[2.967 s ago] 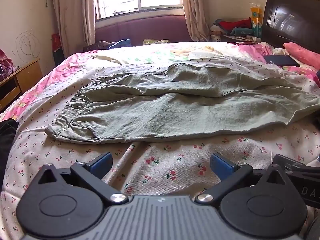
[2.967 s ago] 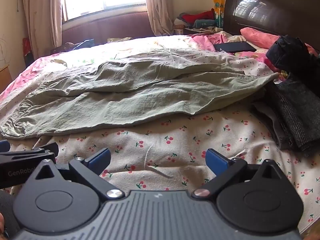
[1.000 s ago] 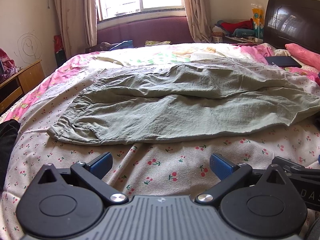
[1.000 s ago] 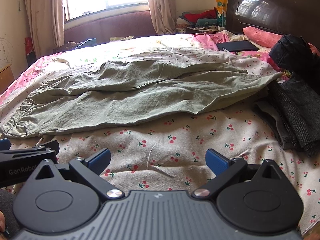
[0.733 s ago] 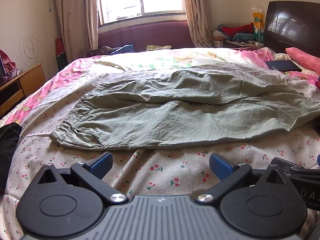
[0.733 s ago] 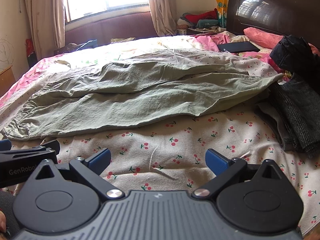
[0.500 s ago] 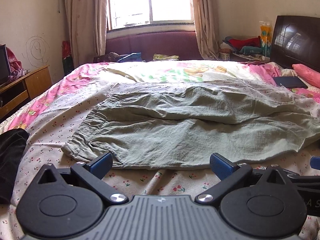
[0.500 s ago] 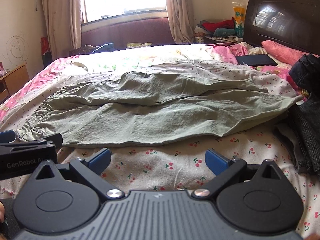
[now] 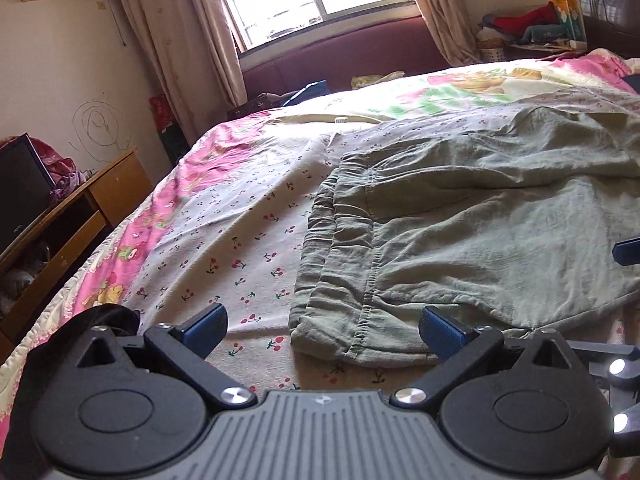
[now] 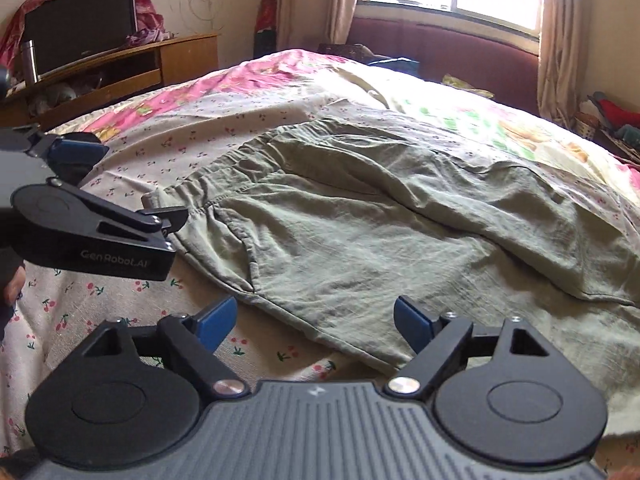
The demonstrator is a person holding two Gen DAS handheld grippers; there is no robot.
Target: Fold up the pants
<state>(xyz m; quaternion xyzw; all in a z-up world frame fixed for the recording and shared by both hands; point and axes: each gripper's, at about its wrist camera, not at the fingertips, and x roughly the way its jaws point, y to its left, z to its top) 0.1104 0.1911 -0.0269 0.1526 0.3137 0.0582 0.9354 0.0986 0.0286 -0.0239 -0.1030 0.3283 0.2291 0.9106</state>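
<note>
**Both tools at the waistband end, nothing gripped yet**

Far left: a wooden cabinet [image 9: 100, 200] with a dark TV [image 10: 80, 20] on it, well clear of the work. A black garment [image 9: 108, 316] lies at the near left edge of the bed [image 9: 224, 236].

Left hand-held gripper [image 9: 322, 326]: jaws spread wide, empty. It hovers low over the sheet, with the near waistband corner lying between its fingers, not yet touched.

Pants [image 9: 480, 216]: olive green, spread lengthwise across the bed, elastic waistband [image 9: 340, 248] to the left, legs running off right. One leg appears to lie partly over the other; cloth is wrinkled.

Right hand-held gripper [image 10: 314, 322]: also wide open and empty, just over the near edge of the pants, a little past the waistband toward the legs.

Judgement, step in hand: take the near edge at the waist for the first fold.
- Pinch the elastic band itself with the left tool; it is thick and gives firm hold.
- Catch both layers, not the bedsheet beneath.
- Right tool should bite the same edge, so the cloth lifts evenly.
- Lift together, keep the edge taut, to avoid dragging wrinkles into the fold.
</note>
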